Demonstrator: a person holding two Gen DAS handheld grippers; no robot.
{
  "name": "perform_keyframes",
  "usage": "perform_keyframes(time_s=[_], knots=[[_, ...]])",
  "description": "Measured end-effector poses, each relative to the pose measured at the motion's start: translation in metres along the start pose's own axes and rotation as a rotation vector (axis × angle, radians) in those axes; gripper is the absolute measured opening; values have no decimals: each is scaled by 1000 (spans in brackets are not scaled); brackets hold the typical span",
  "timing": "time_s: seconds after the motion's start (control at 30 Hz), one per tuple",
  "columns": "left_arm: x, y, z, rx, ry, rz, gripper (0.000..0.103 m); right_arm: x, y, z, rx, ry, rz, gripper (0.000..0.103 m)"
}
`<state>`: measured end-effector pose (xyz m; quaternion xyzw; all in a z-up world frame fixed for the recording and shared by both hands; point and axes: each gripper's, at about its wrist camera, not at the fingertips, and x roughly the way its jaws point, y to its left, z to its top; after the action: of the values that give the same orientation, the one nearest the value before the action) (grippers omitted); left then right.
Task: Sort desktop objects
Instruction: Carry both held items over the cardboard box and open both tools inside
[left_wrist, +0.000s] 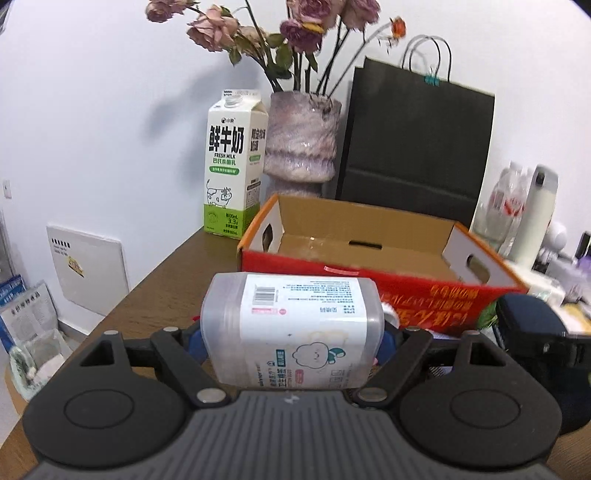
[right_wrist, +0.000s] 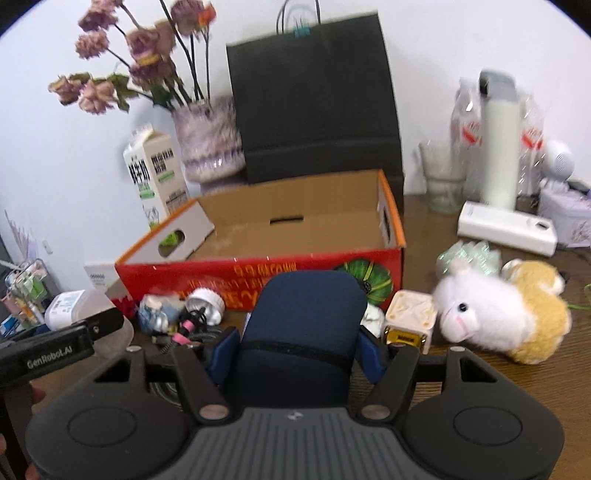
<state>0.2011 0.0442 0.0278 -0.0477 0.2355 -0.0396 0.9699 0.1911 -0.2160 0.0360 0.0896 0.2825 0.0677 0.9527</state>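
- The left gripper (left_wrist: 293, 332) clamps a clear plastic tub (left_wrist: 291, 328) with a white printed label, held sideways at lower centre of the left view, a blue pad pressed to each end.
- The right gripper (right_wrist: 295, 349) is closed on a dark blue pouch (right_wrist: 303, 325) at lower centre of the right view, its blue pads squeezing the sides in.
- Both loads appear to be clear of the table (right_wrist: 535, 391), so the step in hand looks like the carry toward the box (right_wrist: 258, 273).
- The box, red-fronted cardboard with orange rims, stands open just behind both loads at mid-frame; what shows of its floor is bare.
- Next move, as I judge it: lift each load over the red front wall, then open the jaws above the floor; with both arriving together, the two want separate spots.
- Still unsorted in front of the box in the right view: a plush toy (right_wrist: 491, 317) at right, a small cream cube (right_wrist: 410, 317) beside it, and a tangle of small bits at lower left.
- The surface is a brown wood table against a white wall.
- Along the back stand a milk carton (left_wrist: 231, 166), a vase (left_wrist: 301, 140) of dried roses and a black paper bag (left_wrist: 417, 140); bottles and white gadgets crowd the right edge.
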Motion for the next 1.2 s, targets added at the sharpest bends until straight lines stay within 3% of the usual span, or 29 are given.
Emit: perform_keyframes(time_s=[0.17, 0.33, 0.5, 0.63, 0.73, 0.9, 0.97, 1.13, 1.2], knots=[[-10, 2, 28, -7, -12, -49, 83, -15, 9, 7, 59, -36, 12, 66], [1, -3, 93, 15, -32, -87, 83, -8, 16, 65, 54, -114, 18, 66], [59, -16, 140, -6, 81, -64, 83, 37, 26, 120, -10, -105, -13, 66], [129, -28, 138, -36, 270, -36, 83, 94, 16, 123, 21, -8, 4, 66], [175, -36, 126, -35, 368, 8, 83, 136, 3, 112, 47, 66, -11, 66], [213, -47, 109, 12, 448, 95, 83, 178, -6, 104, 38, 139, -8, 64], [220, -49, 105, 38, 477, 121, 83, 188, -5, 105, 18, 169, -16, 49], [227, -48, 96, 71, 511, 169, 84, 193, -2, 107, -16, 187, -34, 49], [226, -51, 96, 78, 511, 166, 85, 195, -2, 106, -26, 207, -33, 55]])
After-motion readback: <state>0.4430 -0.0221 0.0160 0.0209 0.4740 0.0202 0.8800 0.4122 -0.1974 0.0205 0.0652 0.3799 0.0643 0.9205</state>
